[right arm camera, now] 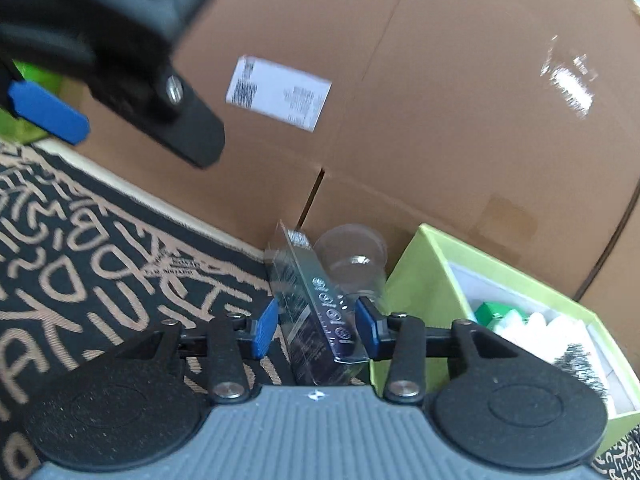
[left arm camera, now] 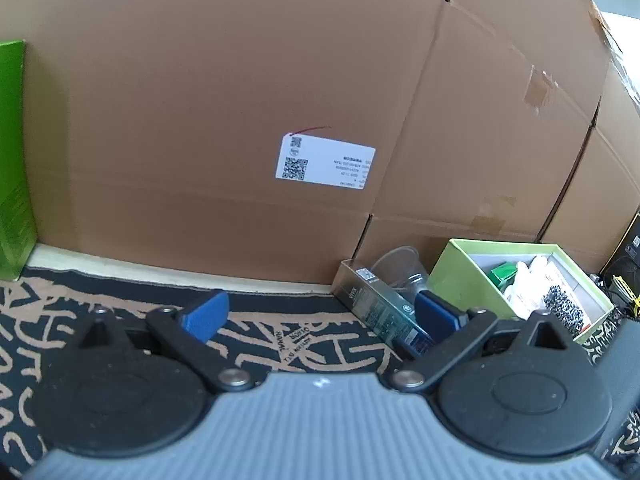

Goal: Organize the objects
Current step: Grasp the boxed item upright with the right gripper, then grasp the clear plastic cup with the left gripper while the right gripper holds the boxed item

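Cardboard cartons (left arm camera: 240, 100) wall off the back, w/ a black-and-tan lettered rug (left arm camera: 100, 300) covering the bench in front. At their foot lies a clear-plastic pack (right arm camera: 316, 312), dark insert inside, long axis running away from me toward the cartons; a clear cup (right arm camera: 352, 256) sits just right of it, touching, and a green box (right arm camera: 416, 280) of odds and ends is next over. My right hand-held gripper (right arm camera: 316, 328) straddles the pack's near end, pads half-closed; right pad looks on the wall, left pad maybe a sliver off, so can't tell if it's gripped yet. Left hand-held gripper (left arm camera: 320, 316) is wide, nothing in it, further left, so right is nearer. Writing: pack reads "VIVX"-ish, carton label (left arm camera: 326, 162) has QR codes, text too small.
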